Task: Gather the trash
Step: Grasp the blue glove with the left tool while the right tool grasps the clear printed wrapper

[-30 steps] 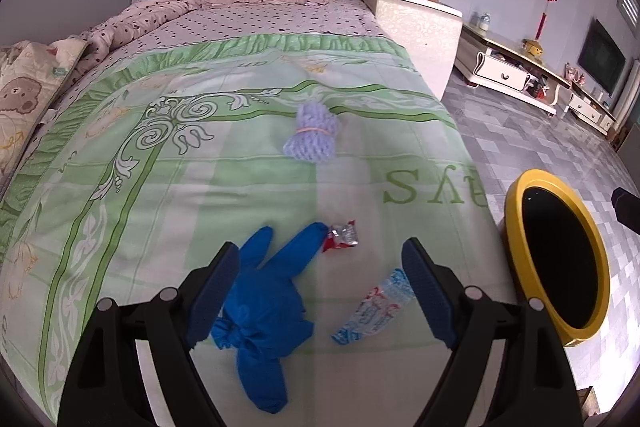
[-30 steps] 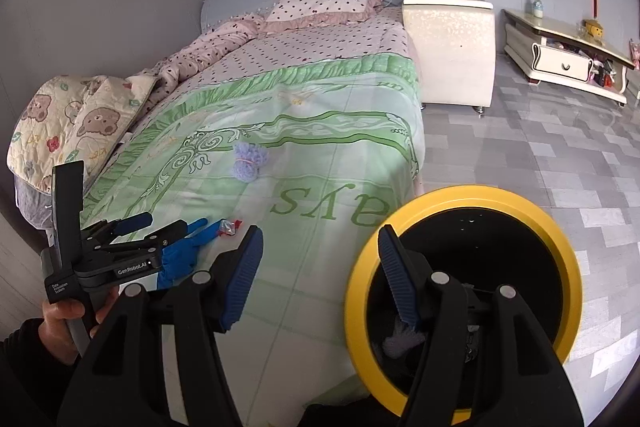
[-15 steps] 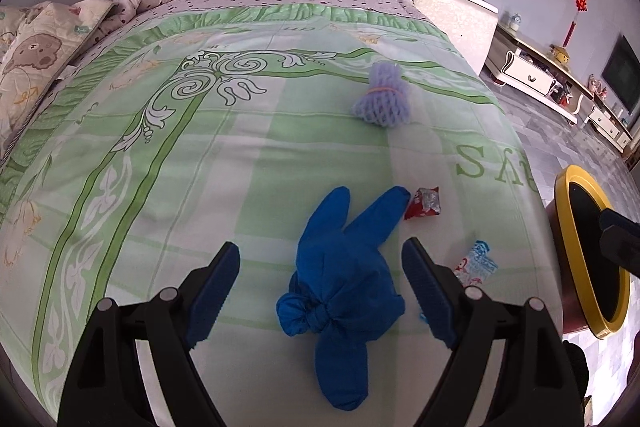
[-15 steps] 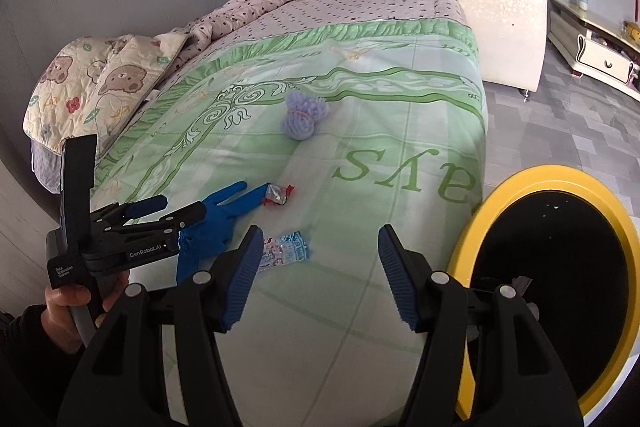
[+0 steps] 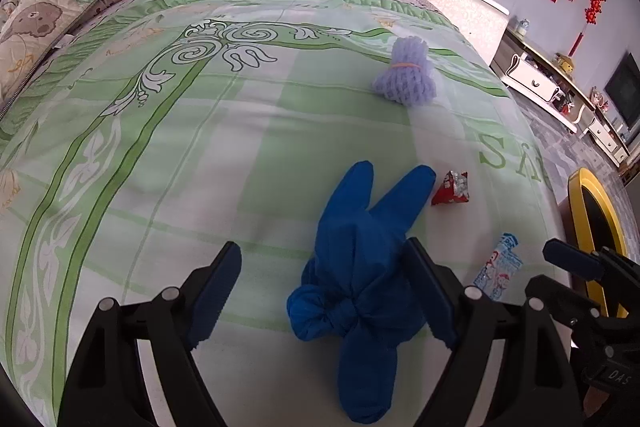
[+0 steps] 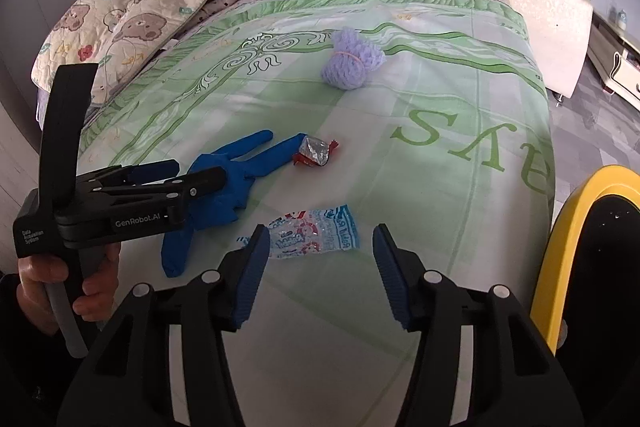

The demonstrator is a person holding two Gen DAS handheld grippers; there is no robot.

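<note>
A knotted blue glove [image 5: 360,267] lies on the green bedspread [image 5: 200,147], between the fingers of my open left gripper [image 5: 324,291] and close to the right-hand finger. A red foil wrapper [image 5: 452,189] lies just beyond the glove's tips, and a purple foam net [image 5: 406,77] lies farther up the bed. In the right wrist view a clear blue-and-white printed wrapper [image 6: 316,233] lies just ahead of my right gripper [image 6: 322,275]. Its jaws are closing with nothing pressed between them. My left gripper [image 6: 196,171] hovers over the glove [image 6: 236,167].
A yellow-rimmed black bin [image 6: 560,227] stands on the floor by the bed's right edge. A bear-print quilt [image 6: 120,27] is bunched at the far left, with pillows at the head. A white nightstand [image 6: 548,15] and a low cabinet stand to the right. A hand [image 6: 92,291] holds the left gripper's handle.
Both grippers have sunk toward the bed. The left one came in over the blue glove. The right one swung left from the bin to the printed wrapper, and its jaws narrowed.
</note>
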